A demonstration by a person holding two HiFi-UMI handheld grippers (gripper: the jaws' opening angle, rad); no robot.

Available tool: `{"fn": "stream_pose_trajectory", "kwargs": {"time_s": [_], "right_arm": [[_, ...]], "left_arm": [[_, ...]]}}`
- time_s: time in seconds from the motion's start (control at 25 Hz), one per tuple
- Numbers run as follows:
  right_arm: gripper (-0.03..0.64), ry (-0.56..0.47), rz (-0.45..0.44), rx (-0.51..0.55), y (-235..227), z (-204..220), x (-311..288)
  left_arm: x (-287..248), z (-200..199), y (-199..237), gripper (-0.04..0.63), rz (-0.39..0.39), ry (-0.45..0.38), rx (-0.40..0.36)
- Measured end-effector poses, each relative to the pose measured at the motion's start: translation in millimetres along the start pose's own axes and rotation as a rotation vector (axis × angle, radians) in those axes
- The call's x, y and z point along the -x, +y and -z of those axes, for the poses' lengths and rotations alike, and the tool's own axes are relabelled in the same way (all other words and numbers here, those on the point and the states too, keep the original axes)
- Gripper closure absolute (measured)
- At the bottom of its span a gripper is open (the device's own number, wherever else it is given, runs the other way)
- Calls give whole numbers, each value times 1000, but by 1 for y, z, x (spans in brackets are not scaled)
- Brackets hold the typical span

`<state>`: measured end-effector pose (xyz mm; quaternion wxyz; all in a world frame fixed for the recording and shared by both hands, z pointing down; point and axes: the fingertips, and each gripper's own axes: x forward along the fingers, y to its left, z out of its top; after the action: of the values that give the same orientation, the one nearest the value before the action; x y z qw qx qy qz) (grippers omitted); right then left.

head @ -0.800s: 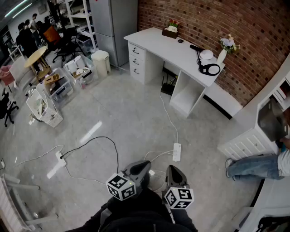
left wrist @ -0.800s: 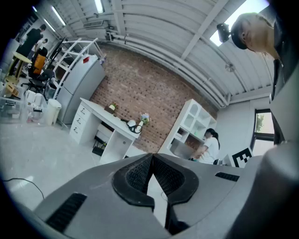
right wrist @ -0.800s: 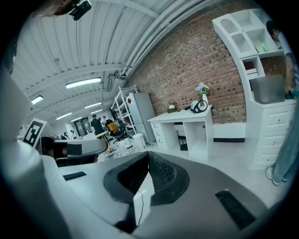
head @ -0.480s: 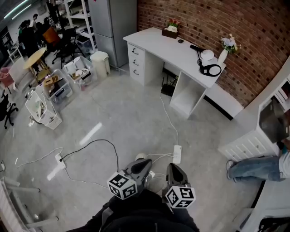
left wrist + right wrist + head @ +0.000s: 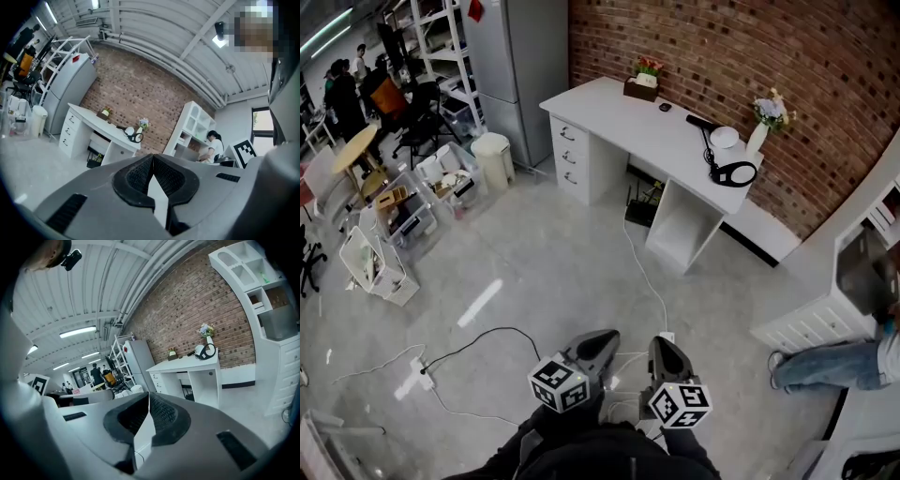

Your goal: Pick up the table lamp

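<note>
the left gripper (image 5: 602,342) and right gripper (image 5: 662,349) sit at 6 o'clock in the head view, each with its jaws pressed together on nothing. the table lamp (image 5: 727,155) stands on the white desk (image 5: 619,108) toward 1 o'clock, well apart from both, just beside a flower vase (image 5: 757,139).

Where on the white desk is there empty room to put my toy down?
The desk is bare above the drawers, up to the flower box. The front strip is free up to the table lamp. The far end is crowded: lamp and vase sit close together.
</note>
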<state>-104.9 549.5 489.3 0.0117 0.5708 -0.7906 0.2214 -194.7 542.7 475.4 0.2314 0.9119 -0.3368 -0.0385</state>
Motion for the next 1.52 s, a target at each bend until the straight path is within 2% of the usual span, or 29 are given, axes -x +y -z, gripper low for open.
{"fn": "stream_pose_trajectory", "kwargs": {"time_s": [0.28,0.68,1.12,1.52], "right_arm": [[604,-28,21,-56,-1,-39,-72],[603,-61,61,-124,-8,-54,-134],[603,-46,136,-182,-32,-44,-151],[604,-47,103,-177,-34,-56,-168]], "left_arm": [[-38,-43,52,586,49,13,-9],[-72,-63,104,586,95,58,-18],[-89,-59,120,586,111,95,-14],[-96,-74,128,586,90,87,-21]]}}
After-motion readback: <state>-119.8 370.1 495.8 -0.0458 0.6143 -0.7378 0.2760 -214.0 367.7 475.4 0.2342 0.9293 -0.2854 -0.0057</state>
